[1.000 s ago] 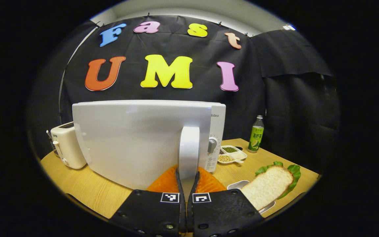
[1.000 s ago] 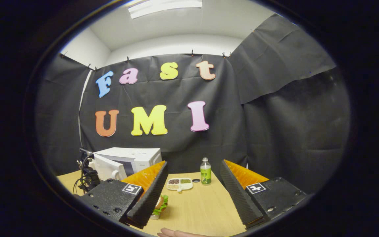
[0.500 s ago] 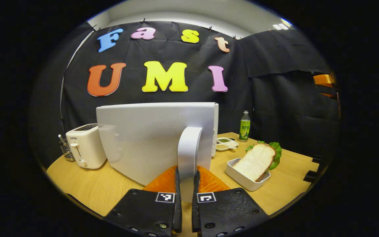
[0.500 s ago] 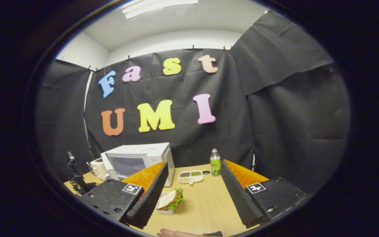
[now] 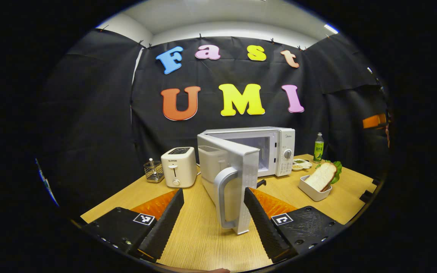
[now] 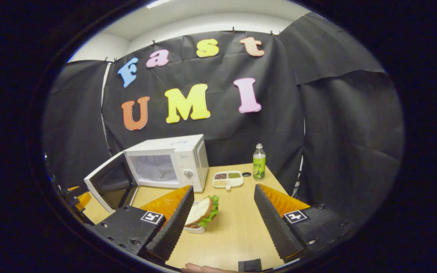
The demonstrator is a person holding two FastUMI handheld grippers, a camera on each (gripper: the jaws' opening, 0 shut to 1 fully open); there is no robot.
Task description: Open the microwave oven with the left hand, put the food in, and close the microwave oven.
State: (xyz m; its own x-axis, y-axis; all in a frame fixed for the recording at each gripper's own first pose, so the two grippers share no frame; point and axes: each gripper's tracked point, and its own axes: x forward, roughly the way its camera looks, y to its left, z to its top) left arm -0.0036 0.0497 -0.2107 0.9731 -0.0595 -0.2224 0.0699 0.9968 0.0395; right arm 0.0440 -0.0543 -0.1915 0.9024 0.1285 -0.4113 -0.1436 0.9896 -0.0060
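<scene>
The white microwave (image 5: 279, 149) stands on the wooden table with its door (image 5: 237, 170) swung wide towards me, and the cavity shows. My left gripper (image 5: 213, 190) is open and drawn back; the door handle (image 5: 222, 201) stands free, in line with the gap between its fingers. The food, a slice of bread with lettuce in a white box (image 5: 319, 178), sits right of the microwave. In the right gripper view the open door (image 6: 108, 185) is at the left and the bread box (image 6: 202, 213) lies just past the left finger. My right gripper (image 6: 223, 186) is open and holds nothing.
A white toaster (image 5: 178, 167) and a wire rack (image 5: 153, 171) stand left of the microwave. A divided dish of grains (image 6: 228, 179) and a green bottle (image 6: 258, 162) sit at the back. A hand (image 6: 203, 269) shows at the bottom edge.
My left gripper opened, let go of the door handle and pulled back, leaving the door wide open. The right gripper view dipped towards the table; the bread box came closer.
</scene>
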